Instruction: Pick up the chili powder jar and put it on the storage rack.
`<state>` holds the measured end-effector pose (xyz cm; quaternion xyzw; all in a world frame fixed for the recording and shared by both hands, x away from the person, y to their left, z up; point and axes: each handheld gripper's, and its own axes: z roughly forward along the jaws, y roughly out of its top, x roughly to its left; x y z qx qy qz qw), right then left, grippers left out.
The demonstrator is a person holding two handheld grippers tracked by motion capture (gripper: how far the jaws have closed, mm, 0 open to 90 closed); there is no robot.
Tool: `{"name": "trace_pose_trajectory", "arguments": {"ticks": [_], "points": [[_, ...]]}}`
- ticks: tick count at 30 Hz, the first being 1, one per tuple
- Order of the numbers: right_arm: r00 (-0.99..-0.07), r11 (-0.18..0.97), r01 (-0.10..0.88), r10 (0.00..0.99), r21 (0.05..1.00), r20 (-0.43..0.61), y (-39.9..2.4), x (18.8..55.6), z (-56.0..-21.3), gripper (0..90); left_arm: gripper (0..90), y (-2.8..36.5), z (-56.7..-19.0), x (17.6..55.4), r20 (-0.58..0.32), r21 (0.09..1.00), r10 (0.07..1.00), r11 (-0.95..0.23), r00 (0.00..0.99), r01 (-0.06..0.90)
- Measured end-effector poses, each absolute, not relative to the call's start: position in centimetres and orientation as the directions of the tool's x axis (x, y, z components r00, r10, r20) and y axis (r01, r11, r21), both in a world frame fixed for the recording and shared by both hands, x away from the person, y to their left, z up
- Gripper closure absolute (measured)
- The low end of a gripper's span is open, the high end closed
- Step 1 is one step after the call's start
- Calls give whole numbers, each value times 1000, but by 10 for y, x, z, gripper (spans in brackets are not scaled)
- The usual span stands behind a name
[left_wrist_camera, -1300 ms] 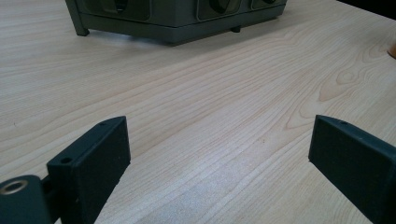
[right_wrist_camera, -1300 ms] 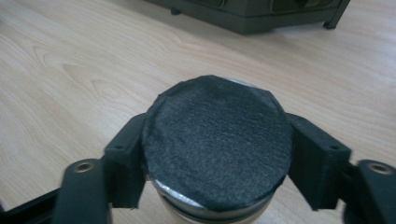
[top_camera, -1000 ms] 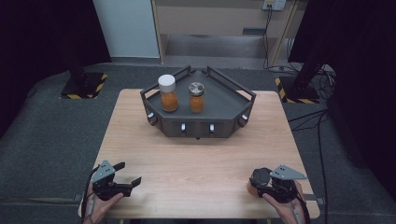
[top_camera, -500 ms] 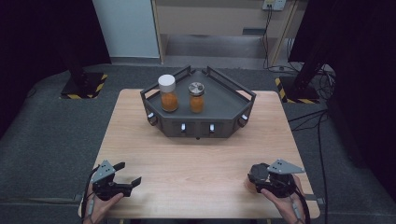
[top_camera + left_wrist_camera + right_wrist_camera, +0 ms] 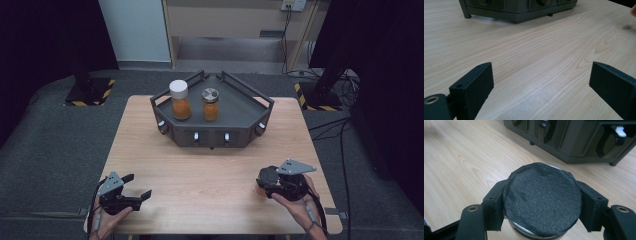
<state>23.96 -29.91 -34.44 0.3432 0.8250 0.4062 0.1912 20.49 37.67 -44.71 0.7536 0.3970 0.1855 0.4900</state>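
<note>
While the right gripper (image 5: 541, 205) clamps its two black jaws on either side of a jar's round, black felt-covered lid (image 5: 542, 205), the jar (image 5: 266, 179) hangs just over the wooden table (image 5: 200, 165), on the near right side of the dark grey tray (image 5: 212, 136). From above, the gripper's body and its grey three-cornered plate (image 5: 296, 167) cover most of the jar, so its contents cannot be told. Gripping it by the lid from the sides keeps the jar upright and leaves its base free, which suits setting it down flat among the others.

Two jars already stand side by side on the tray's floor: one with a white cap (image 5: 179, 89) over orange contents, and just to its right one with a metal lid (image 5: 210, 94), also orange inside. The open floor to their right looks like the likely spot for the held jar, a guess from the layout alone. The tray's raised rim would have to be cleared on the way in.

Near the table's front left corner, well apart from the tray, the left gripper (image 5: 134, 188) rests low with its jaws spread wide and nothing between them, only bare wood grain ahead of its fingers (image 5: 474, 87). Parked there, it is out of the right hand's path toward the tray.
</note>
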Motion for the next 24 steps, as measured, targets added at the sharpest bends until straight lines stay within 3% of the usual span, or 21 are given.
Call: {"name": "trace_pose_trajectory", "arguments": {"ticks": [24], "points": [[-750,471,388,661,792,-25,-277,288,-296,332,46,377,-447,206,-110,885,779,-206,617,418]]}}
